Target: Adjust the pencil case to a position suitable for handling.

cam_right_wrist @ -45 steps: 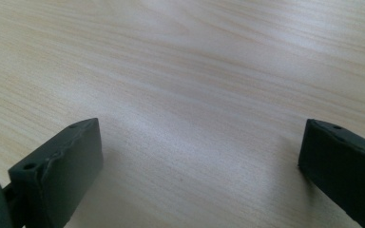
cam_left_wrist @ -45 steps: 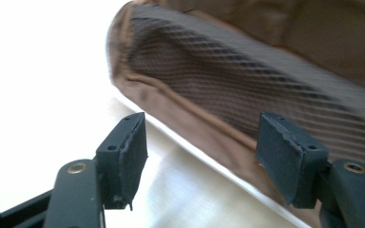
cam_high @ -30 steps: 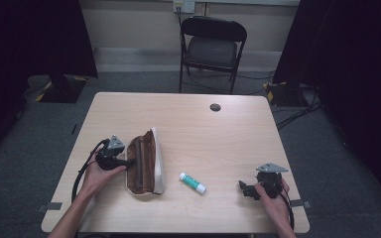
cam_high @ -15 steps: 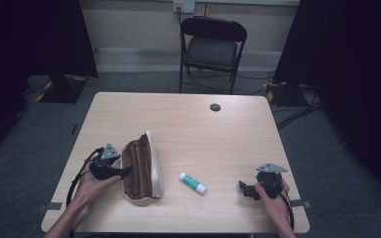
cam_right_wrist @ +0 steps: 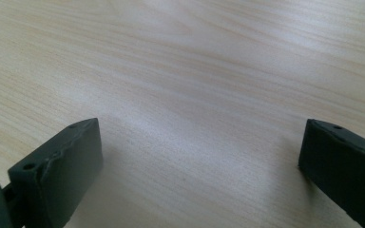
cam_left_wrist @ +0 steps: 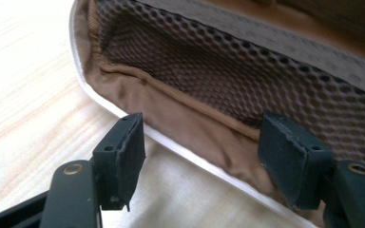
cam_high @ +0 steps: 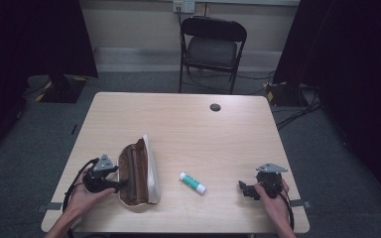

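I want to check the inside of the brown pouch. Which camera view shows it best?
The left gripper view: the pouch is close, with its mesh lining and white edge clear. The high view shows the whole pouch lying on the table, small.

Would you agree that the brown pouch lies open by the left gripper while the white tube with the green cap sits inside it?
Not quite: the high view shows the tube lying on the table, apart from the pouch that lies open by the left gripper.
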